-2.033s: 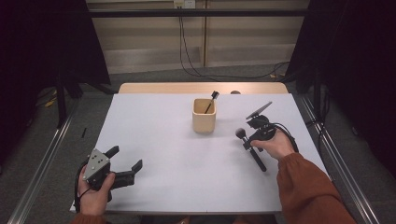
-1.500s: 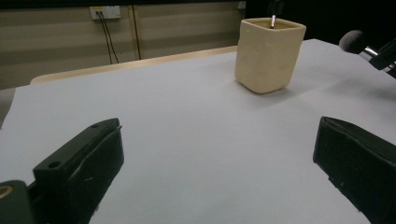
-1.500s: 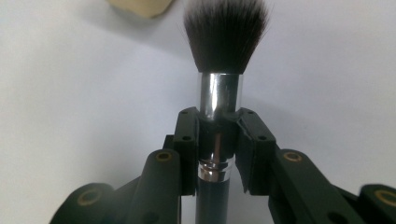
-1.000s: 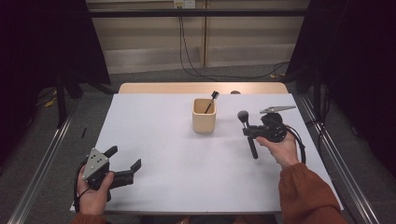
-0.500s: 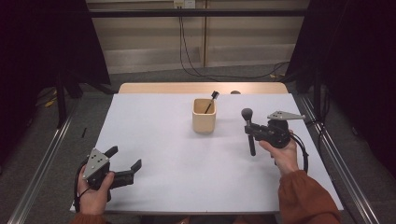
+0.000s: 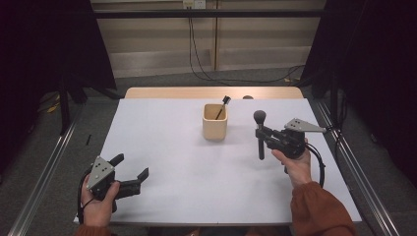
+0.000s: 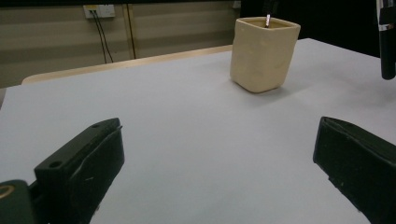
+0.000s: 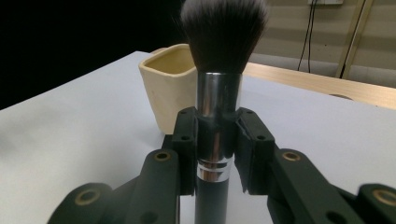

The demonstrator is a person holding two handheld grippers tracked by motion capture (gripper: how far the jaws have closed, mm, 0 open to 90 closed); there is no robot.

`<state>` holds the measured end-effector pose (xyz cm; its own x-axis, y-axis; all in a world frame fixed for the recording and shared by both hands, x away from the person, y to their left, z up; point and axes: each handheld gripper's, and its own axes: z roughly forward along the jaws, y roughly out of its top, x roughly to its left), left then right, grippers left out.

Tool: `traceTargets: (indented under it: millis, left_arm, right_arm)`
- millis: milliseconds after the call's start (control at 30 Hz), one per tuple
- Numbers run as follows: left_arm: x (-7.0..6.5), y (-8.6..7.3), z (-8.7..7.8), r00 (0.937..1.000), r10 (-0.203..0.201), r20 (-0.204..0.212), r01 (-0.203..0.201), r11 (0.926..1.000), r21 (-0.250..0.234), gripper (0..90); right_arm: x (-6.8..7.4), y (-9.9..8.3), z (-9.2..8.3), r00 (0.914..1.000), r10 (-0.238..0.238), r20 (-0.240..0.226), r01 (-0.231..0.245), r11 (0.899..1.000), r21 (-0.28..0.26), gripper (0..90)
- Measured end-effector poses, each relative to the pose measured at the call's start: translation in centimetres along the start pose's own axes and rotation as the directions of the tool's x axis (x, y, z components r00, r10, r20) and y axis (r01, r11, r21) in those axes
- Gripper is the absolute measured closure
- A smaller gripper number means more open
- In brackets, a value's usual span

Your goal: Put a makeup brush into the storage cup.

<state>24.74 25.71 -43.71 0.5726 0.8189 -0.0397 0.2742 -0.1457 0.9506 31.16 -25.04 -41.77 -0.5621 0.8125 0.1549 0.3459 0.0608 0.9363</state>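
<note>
A makeup brush (image 6: 260, 133) with a black handle, silver ferrule and dark bristles (image 8: 223, 32) stands upright, bristles up, above the table. My right gripper (image 6: 262, 135) is shut on its ferrule (image 8: 216, 126), right of the cup. The cream square cup (image 6: 215, 121) sits at the table's middle back and holds a thin dark brush (image 6: 223, 105) leaning right. My left gripper (image 6: 132, 167) rests open near the front left edge, nothing between its jaws. In the left gripper view the cup (image 7: 262, 53) is ahead to the right, with the held brush's handle (image 7: 386, 39) at the far right.
The white table top (image 6: 172, 142) has a wooden strip (image 6: 162, 93) along its far edge. Dark curtains flank both sides, and cables hang down the back wall (image 6: 196, 44). Metal rails (image 6: 44, 172) run on the floor beside the table.
My right hand lifted the makeup brush from lying on the table and turned it upright, moving it away from the front edge. The left gripper stayed where it was.
</note>
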Motion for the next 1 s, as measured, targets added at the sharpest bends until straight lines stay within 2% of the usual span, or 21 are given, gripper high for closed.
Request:
traceTargets:
  millis: [300, 633, 1000]
  left_arm:
    - [-0.1, 0.0, 0.0, 1.0, 0.002, 0.004, -0.002, 1.0, -0.002, 2.1]
    - [-0.1, 0.1, 0.0, 1.0, 0.002, 0.006, -0.002, 1.0, -0.006, 2.2]
    - [-0.5, 0.2, 0.0, 0.9997, 0.01, 0.022, -0.01, 0.9998, -0.016, 2.2]
  right_arm:
    - [0.2, 1.0, 0.0, 0.9993, 0.012, -0.036, -0.014, 0.998, -0.061, 71.9]
    - [0.6, 2.5, 1.4, 0.998, 0.004, -0.063, -0.01, 0.996, -0.093, 71.9]
    - [0.9, 4.3, 2.3, 0.9978, -0.006, -0.066, -0.001, 0.995, -0.103, 71.9]
